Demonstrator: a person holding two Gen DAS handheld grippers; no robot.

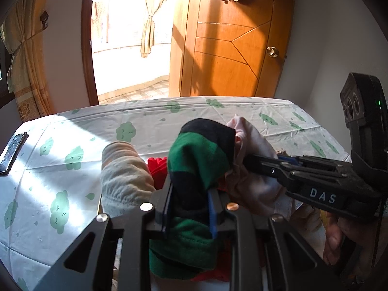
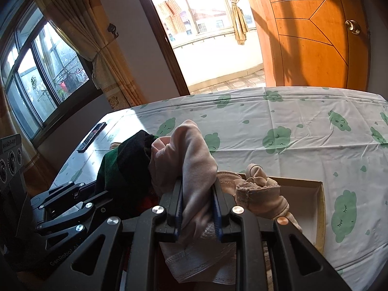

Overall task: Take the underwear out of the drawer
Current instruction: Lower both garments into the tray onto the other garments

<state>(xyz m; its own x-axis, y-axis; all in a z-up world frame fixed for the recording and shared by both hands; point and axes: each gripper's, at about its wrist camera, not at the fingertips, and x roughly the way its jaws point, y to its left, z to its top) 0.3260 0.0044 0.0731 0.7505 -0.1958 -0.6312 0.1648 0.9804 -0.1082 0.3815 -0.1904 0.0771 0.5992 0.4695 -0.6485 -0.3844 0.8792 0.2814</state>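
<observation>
The left claw (image 1: 189,208) is nearest in the left wrist view, clamped on a green-and-black garment (image 1: 198,160) that rises between its blue pads toward 12 o'clock. In the right wrist view the right claw (image 2: 197,208) is clamped on a pale pink garment (image 2: 191,160), which bunches up above the pads and hangs below them.

Only the left view shows a beige garment (image 1: 123,169) at 10 o'clock of the left claw, a red garment (image 1: 157,169) just behind it, and a hand (image 1: 339,237) gripping the right claw's handle at 3 o'clock. Only the right view shows the drawer (image 2: 320,208), a shallow cardboard tray on the table (image 2: 303,126), at 3 o'clock of the right claw, with a knotted beige piece (image 2: 257,189) on its near left edge. That view alone also takes in the window (image 2: 36,77) at 10 o'clock. Both show a phone (image 1: 12,152) at the table's left edge and the wooden door (image 1: 230,48) behind.

The right claw's body reads "DAS" in the left view. The left claw's arm carries "GenRobot", partly cut off, in the right view
</observation>
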